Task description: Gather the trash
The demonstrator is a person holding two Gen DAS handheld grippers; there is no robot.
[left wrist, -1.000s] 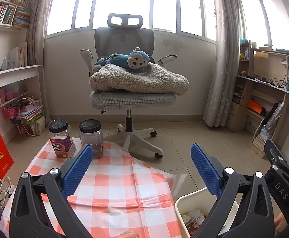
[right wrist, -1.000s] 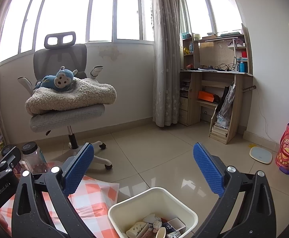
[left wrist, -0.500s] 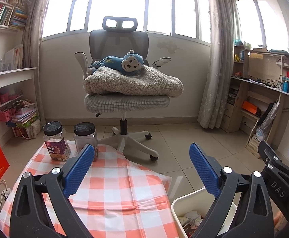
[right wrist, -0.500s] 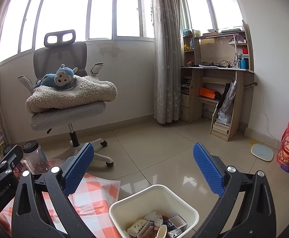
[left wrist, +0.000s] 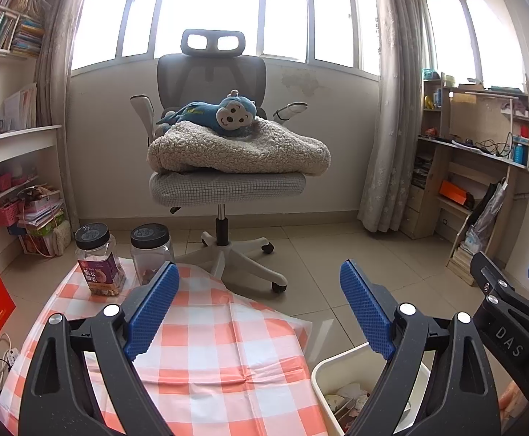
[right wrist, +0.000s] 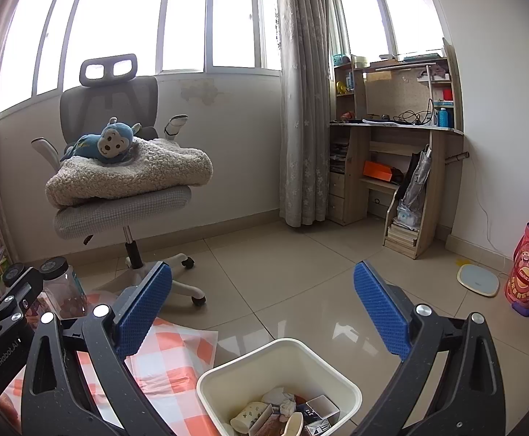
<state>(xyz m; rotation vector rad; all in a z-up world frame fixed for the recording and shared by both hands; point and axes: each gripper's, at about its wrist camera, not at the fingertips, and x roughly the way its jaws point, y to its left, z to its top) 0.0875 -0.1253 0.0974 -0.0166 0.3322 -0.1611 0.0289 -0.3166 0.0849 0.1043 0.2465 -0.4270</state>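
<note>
Beside the cream plastic waste bin [right wrist: 349, 388], we hold both blue-padded grippers [left wrist: 257, 309] [right wrist: 262, 305] wide, empty, the left's jaws just narrowing, ready to scan the checked cloth [left wrist: 209, 348]

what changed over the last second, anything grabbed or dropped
Little. The left gripper has just been closing slightly, with nothing between its blue pads; its view drifted a touch. Nothing was taken hold of or let go. The right gripper is as open and empty as before, and the cream plastic bin, trash inside, the orange-checked cloth and two black-lidded jars are unmoved.
</note>
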